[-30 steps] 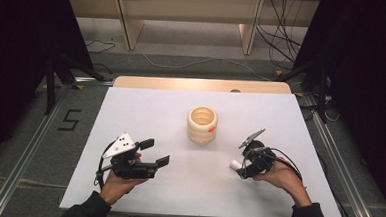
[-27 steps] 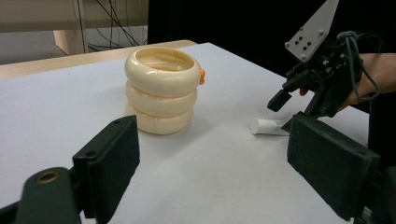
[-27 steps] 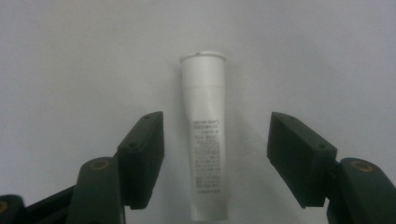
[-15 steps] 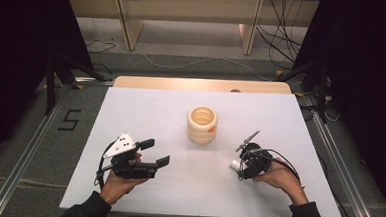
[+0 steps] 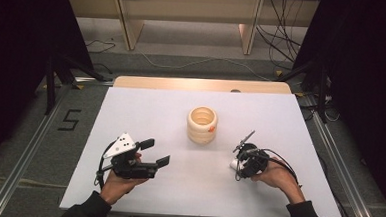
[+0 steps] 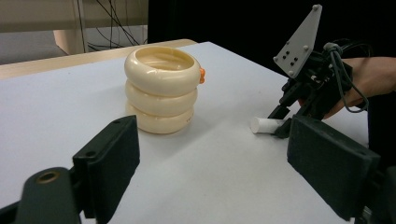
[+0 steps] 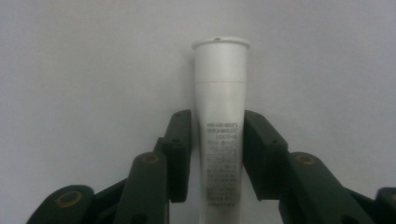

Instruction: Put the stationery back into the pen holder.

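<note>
Right gripper (image 5: 238,158), near the bench's right front corner, has just been closing its jaws; both pads now press the sides of a white plastic tube with small print (image 7: 220,116), lying flat on the white bench top (image 5: 151,111). Left gripper (image 5: 151,152), near the left front edge, stands with jaws wide apart, holding nothing. Cream stack of three glossy rings (image 5: 202,125) stands upright mid-bench, apart from both.

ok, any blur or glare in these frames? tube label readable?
Right gripper view: white tube is sharp, its print too small to read. Left gripper view: near tongs soft, ring stack crisp with slight sheen. High view: table evenly lit, surroundings dark.
</note>
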